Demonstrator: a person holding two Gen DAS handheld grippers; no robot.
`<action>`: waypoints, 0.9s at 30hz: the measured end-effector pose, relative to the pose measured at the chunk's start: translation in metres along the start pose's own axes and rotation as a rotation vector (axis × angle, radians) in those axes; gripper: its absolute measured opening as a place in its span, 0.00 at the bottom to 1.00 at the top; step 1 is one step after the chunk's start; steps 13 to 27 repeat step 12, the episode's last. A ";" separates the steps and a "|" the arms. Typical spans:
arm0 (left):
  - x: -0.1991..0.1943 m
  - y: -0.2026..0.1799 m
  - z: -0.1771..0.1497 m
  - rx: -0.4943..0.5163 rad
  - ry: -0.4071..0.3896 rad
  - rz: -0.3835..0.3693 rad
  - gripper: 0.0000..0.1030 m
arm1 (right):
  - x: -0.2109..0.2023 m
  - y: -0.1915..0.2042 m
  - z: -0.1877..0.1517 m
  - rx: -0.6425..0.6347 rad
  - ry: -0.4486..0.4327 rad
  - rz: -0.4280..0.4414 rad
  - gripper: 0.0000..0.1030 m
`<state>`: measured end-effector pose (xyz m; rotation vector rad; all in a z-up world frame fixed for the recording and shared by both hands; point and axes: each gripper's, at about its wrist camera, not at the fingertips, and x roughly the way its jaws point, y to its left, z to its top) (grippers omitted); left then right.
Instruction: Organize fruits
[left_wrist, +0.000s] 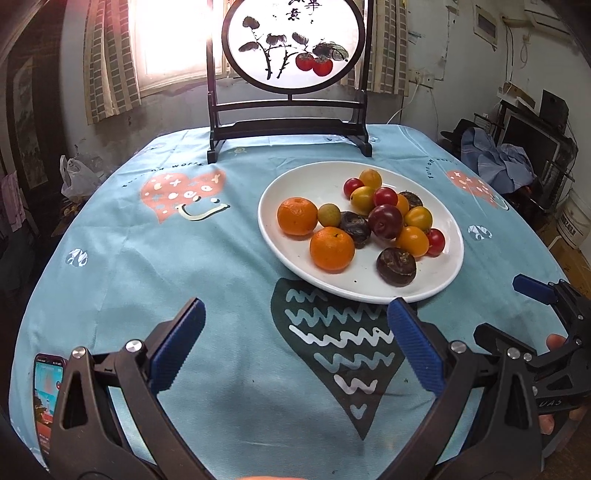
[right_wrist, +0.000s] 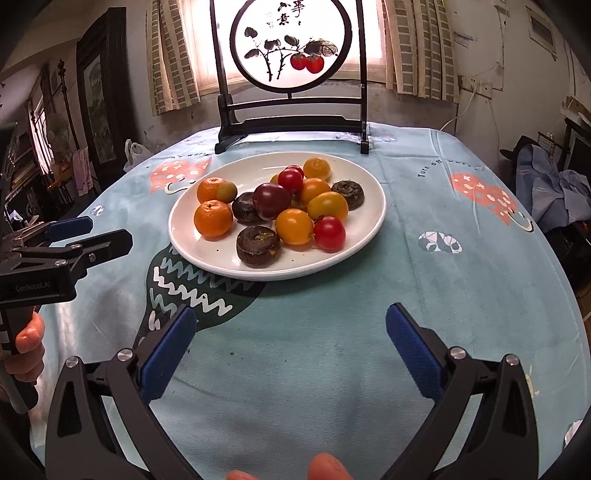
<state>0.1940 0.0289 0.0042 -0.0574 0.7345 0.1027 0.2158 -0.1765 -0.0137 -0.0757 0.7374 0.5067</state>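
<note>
Blue-padded fingers of the left gripper (left_wrist: 295, 314) stand wide apart over a light-blue patterned tablecloth (left_wrist: 166, 266), holding nothing, just short of the near rim of a white plate (left_wrist: 295, 177). Only the left wrist view shows a lit phone (left_wrist: 48, 398) lying at the table's near left edge. On the plate sit two mandarins (left_wrist: 331, 248), a dark plum (left_wrist: 385, 221), red and yellow cherry tomatoes (left_wrist: 412, 240), a small green fruit (left_wrist: 329, 215) and dark, wrinkled round fruits (left_wrist: 396, 266), crowded toward the plate's right half. A round persimmon painting in a dark wooden stand (left_wrist: 291, 44) rises behind.

From the right wrist view, the right gripper (right_wrist: 291, 315) hovers above bare cloth nearer than the plate (right_wrist: 273, 162), its jaws likewise spread and empty. This view alone shows the left gripper from the side, at the left edge, gripped by a hand (right_wrist: 27, 350), level with the plate.
</note>
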 end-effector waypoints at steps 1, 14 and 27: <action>0.000 0.000 0.000 -0.001 0.000 0.003 0.98 | 0.000 0.000 0.000 0.002 -0.001 0.000 0.99; 0.004 0.003 0.000 -0.006 0.004 0.022 0.98 | 0.001 -0.001 -0.001 0.001 0.002 -0.009 0.99; 0.004 0.003 0.000 -0.006 0.004 0.022 0.98 | 0.001 -0.001 -0.001 0.001 0.002 -0.009 0.99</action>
